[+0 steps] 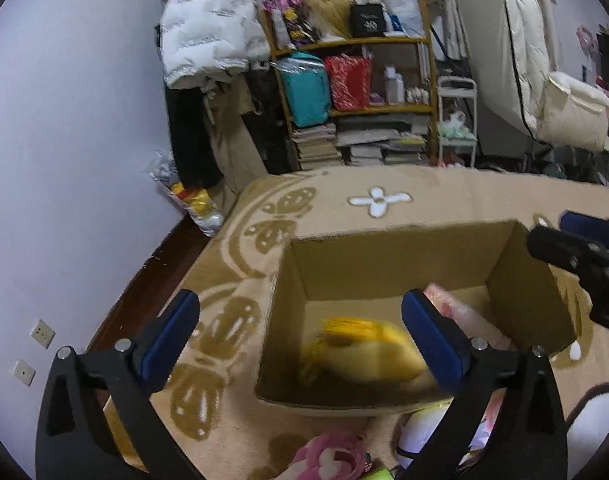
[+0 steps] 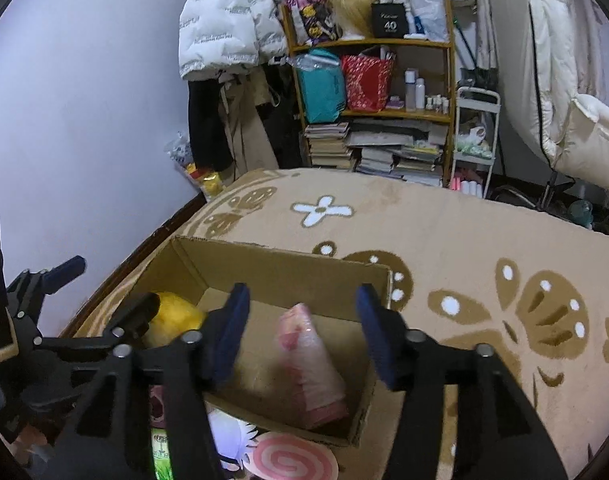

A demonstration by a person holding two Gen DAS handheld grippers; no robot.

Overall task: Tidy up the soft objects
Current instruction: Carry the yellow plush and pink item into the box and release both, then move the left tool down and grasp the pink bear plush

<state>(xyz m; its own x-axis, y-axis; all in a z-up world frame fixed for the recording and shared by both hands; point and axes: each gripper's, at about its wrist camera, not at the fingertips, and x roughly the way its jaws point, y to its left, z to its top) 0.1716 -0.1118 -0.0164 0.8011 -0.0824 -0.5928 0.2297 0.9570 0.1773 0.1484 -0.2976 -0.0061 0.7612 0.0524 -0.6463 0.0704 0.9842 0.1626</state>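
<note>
Yellow plush toy lies on the floor of the cardboard box, toward its left side; rounded, soft, blurred in the left wrist view, so detail cannot be read. From the right wrist view the same toy shows as a bright yellow lump in the box's left corner, partly behind the other gripper.

Pink soft bundle lies in the right half of the box, wrapped in something shiny, long and tapered, with its narrow end toward the far wall. In the left wrist view it sits just beside the right wall.

Box is open-topped, with no flaps showing and plain brown walls, and stands on a tan rug with brown butterfly and white flower patterns.

Left gripper: jaws spread wide, nothing between them, poised over the near left part of the box. Right gripper: jaws apart, empty, over the pink bundle.

Outside the near wall of the box lie more soft things: a pink flower-like plush, a pink-and-white swirl cushion and a white item touching the box wall.

Rug has open room to the right and beyond the box. Left of the box, dark flooring meets a pale wall. A cluttered shelf and hanging coats stand well behind.
</note>
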